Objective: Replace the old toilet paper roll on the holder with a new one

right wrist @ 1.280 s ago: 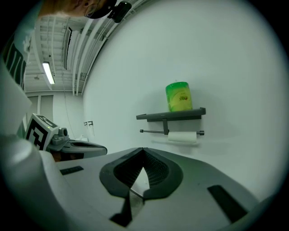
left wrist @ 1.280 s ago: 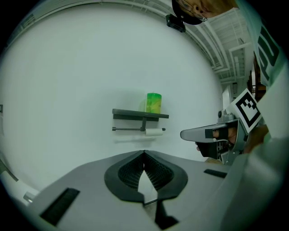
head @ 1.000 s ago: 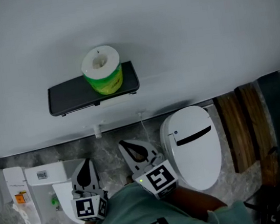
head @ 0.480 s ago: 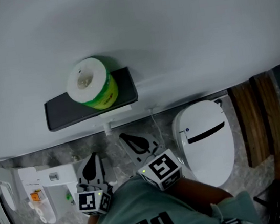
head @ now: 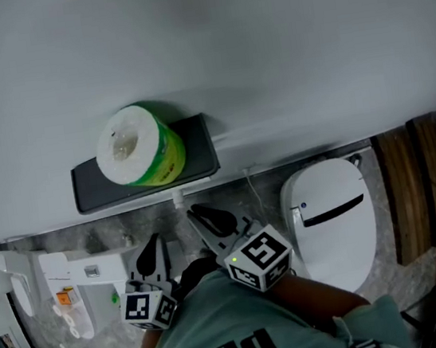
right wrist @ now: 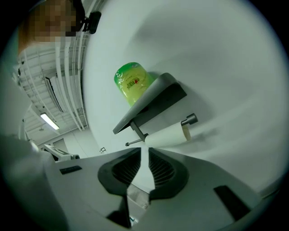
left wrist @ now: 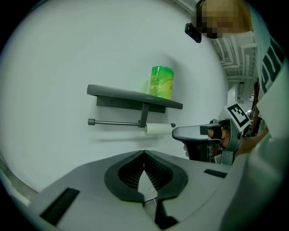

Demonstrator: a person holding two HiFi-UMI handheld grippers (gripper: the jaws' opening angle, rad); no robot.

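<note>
My left gripper (head: 151, 256) and right gripper (head: 211, 221) are both clenched on nothing. The old roll (right wrist: 168, 134) hangs on the bar (left wrist: 115, 122) under the shelf (head: 90, 183), ahead and above me. Its axis runs left-right along the wall, and I judge my right gripper the nearer. The new roll (head: 135, 147) stands on the shelf.

I'm working in a toilet room, a small bathroom. Just right of my right claw (head: 201, 214) a white toilet (head: 329, 222) sits with its lid down on a grey marbled floor (head: 114, 234). On the plain white wall (head: 264, 42) ahead of that claw hangs a dark shelf (head: 91, 187). A paper-holder bar (left wrist: 115, 122) runs beneath it, carrying a nearly bare roll (left wrist: 158, 129). A green-wrapped roll (head: 135, 147) stands on the shelf.
</note>
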